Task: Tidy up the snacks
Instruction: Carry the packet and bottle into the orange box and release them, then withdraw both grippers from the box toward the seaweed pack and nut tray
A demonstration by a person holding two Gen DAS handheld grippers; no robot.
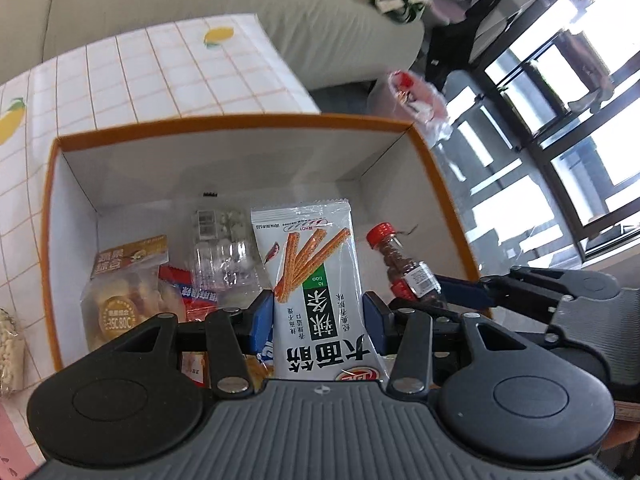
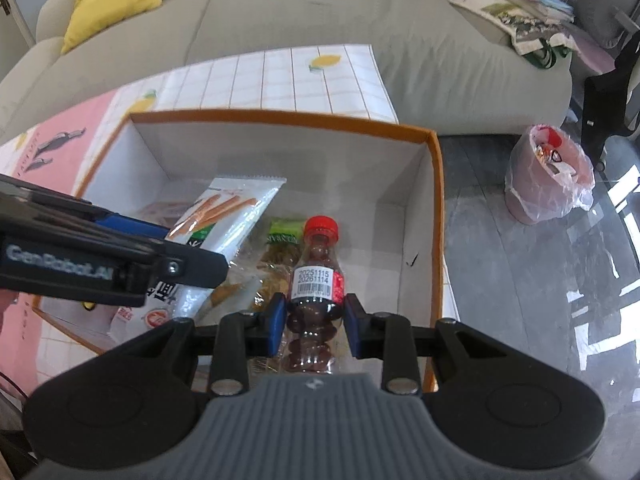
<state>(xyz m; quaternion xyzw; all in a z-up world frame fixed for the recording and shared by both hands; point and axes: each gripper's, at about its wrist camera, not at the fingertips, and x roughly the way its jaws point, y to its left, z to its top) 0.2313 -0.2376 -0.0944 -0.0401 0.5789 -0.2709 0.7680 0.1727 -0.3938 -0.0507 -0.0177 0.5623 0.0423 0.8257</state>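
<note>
Box: an orange-rimmed box [image 2: 436,184] with white inner walls stands open on the tiled tablecloth [image 2: 304,76]; every place below is given against it.
Stick-snack packet: a white packet [image 1: 316,280] printed with orange sticks, held over the middle of the box with its top edge toward the far wall.
Left gripper: the left gripper [image 1: 318,316] has its blue pads pinching the packet's two sides.
Bottle: a small clear bottle [image 2: 318,280] with a red cap and dark round sweets inside, over the right half of the box, cap toward the far wall.
Right gripper: the right gripper [image 2: 316,316] is pressed against the bottle's body just below its label.
Already in the box: a cookie bag [image 1: 120,292] by the left wall, a clear blister pack [image 1: 224,248] near the far wall, a green-topped packet [image 2: 284,236] just left of the bottle.
Outside the box: a grey sofa [image 2: 280,12] beyond the far wall; a pink bin bag [image 2: 548,172] on the floor to the right.
</note>
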